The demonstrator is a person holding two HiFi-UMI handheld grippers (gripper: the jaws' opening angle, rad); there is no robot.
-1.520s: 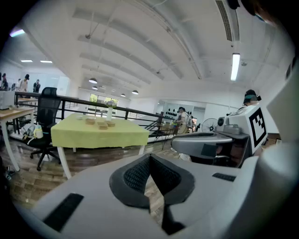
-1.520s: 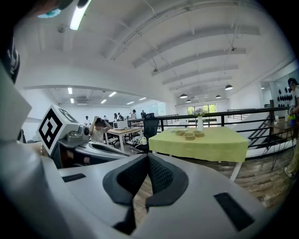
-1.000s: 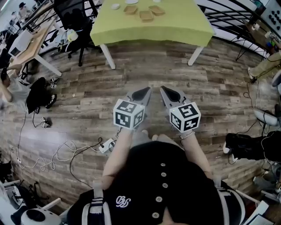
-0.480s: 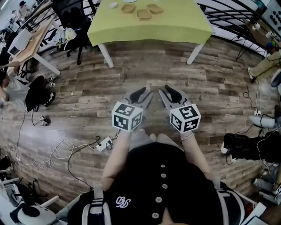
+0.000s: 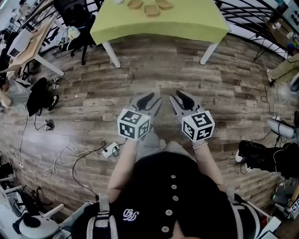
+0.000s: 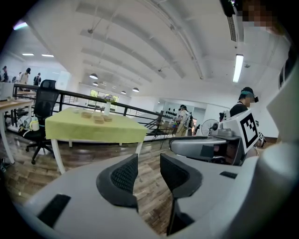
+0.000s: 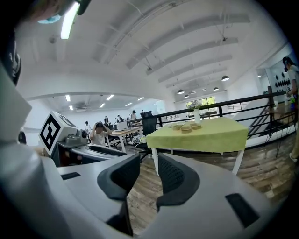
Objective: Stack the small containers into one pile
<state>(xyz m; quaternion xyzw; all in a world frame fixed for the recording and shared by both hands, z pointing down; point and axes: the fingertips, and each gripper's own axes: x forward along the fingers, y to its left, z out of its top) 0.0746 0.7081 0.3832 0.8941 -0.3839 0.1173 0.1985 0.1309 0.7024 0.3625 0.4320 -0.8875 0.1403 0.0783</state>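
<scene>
Wood-plank floor (image 5: 154,70), office setting.

- Table (image 5: 187,23): green cloth, white legs, at the far edge of the head view.
- Small containers (image 5: 152,9): tan, shallow, lying side by side on the tabletop near its far end. They are well apart from both grippers, with bare planks in between.
- Left gripper (image 5: 152,99): held over the floor and aimed toward the table. Its jaws have just been opening and now stand moderately apart, holding nothing.
- Right gripper (image 5: 180,97): just beside the left, aimed the same way. Its jaws are parted by a narrow gap, holding nothing.
- Office chair (image 5: 74,14): black, left of the table.
- Power strip (image 5: 111,149) with cable (image 5: 56,163): on the floor at lower left.
- Black bag (image 5: 39,98): far left.
- Railing (image 5: 247,11): behind the table.
</scene>
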